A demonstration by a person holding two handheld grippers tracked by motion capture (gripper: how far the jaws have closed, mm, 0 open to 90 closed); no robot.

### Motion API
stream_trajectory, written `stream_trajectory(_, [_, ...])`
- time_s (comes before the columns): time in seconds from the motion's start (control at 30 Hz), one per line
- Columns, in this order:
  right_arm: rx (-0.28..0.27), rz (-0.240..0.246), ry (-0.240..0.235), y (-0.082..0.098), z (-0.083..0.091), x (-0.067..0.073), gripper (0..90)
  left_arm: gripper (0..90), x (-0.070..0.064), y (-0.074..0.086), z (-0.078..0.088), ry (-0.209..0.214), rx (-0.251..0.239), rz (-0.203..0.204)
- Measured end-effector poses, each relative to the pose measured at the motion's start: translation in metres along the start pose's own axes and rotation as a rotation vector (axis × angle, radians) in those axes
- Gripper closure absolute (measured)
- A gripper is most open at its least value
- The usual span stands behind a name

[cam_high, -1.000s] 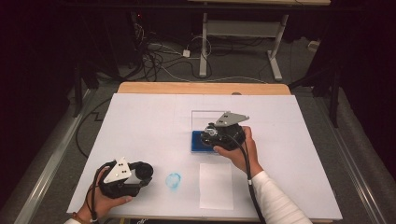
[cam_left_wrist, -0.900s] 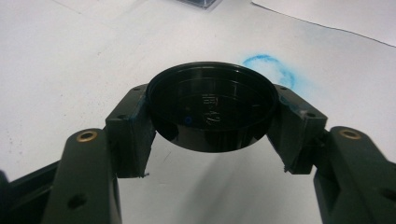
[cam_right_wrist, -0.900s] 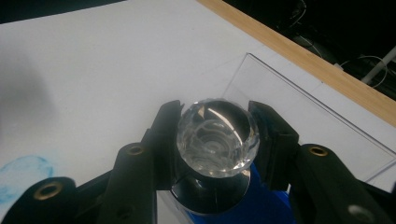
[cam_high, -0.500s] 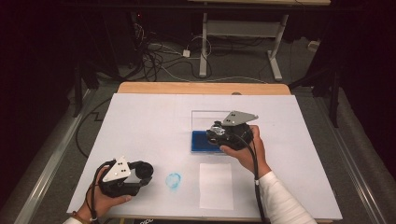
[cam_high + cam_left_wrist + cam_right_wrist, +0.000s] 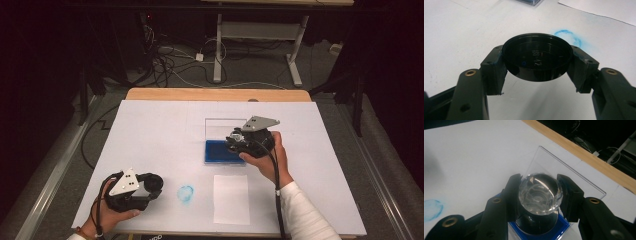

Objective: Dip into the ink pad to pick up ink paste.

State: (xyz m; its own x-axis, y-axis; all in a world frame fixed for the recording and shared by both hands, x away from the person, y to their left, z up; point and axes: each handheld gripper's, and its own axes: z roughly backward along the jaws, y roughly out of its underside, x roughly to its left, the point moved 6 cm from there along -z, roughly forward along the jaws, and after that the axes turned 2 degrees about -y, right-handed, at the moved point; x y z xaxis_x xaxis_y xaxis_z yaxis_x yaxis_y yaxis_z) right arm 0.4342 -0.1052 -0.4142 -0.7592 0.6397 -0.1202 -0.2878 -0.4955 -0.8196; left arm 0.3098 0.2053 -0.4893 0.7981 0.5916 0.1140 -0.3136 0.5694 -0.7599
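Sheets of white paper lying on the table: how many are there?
1. The paper sheet lies near the front edge, right of the blue ring stain, below the blue ink pad.

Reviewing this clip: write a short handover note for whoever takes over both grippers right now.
Left gripper: shut on the black round cap, held low over the white sheet at the near left.
Right gripper: shut on the stamp's clear faceted knob, with the stamp over the blue ink pad in its open clear case.
Done: cap is off; one blue ring mark is on the sheet.
Left, probably: ink the stamp, press it on the paper slip, then recap.
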Motion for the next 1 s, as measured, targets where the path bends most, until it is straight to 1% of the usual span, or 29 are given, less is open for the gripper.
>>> stream_trajectory(0.1, [0.009, -0.009, -0.001, 0.002, -0.004, -0.003, 57.2, 36.2, 0.0, 0.001, -0.001, 0.002, 0.007, -0.001])
stream_trajectory(0.27, [0.036, -0.024, 0.011, 0.009, -0.012, -0.009, 57.1, 36.2, -0.001, 0.002, -0.001, 0.004, 0.012, -0.004])
stream_trajectory(0.37, [0.062, -0.027, 0.021, 0.014, -0.018, -0.012, 57.2, 36.2, -0.002, 0.002, -0.002, 0.006, 0.017, -0.008])
stream_trajectory(0.43, [0.08, -0.036, 0.018, 0.017, -0.023, -0.013, 57.1, 36.3, -0.002, 0.002, -0.003, 0.003, 0.022, -0.016])
stream_trajectory(0.5, [0.09, -0.038, 0.02, 0.02, -0.027, -0.015, 57.2, 36.2, -0.002, 0.002, -0.003, 0.006, 0.021, -0.015])
stream_trajectory(0.57, [0.097, -0.052, 0.008, 0.022, -0.03, -0.014, 57.2, 36.2, -0.003, 0.002, -0.003, 0.005, 0.022, -0.017])
stream_trajectory(0.63, [0.109, -0.052, 0.005, 0.025, -0.034, -0.013, 57.1, 36.2, -0.004, 0.003, -0.003, 0.006, 0.025, -0.02])
stream_trajectory(0.7, [0.121, -0.063, -0.009, 0.028, -0.037, -0.012, 57.2, 36.2, -0.004, 0.002, -0.003, 0.005, 0.026, -0.023])
stream_trajectory(0.83, [0.129, -0.073, -0.022, 0.031, -0.041, -0.01, 57.1, 36.2, -0.005, 0.002, -0.003, 0.005, 0.029, -0.025])
stream_trajectory(0.9, [0.146, -0.073, -0.025, 0.034, -0.044, -0.009, 57.2, 36.2, -0.005, 0.002, -0.003, 0.007, 0.029, -0.025])
stream_trajectory(0.93, [0.147, -0.087, -0.035, 0.035, -0.046, -0.008, 57.1, 36.2, -0.005, 0.002, -0.004, 0.006, 0.03, -0.027])
stream_trajectory(1.0, [0.145, -0.088, -0.034, 0.035, -0.046, -0.008, 57.2, 36.2, -0.006, 0.002, -0.003, 0.002, 0.029, -0.03])
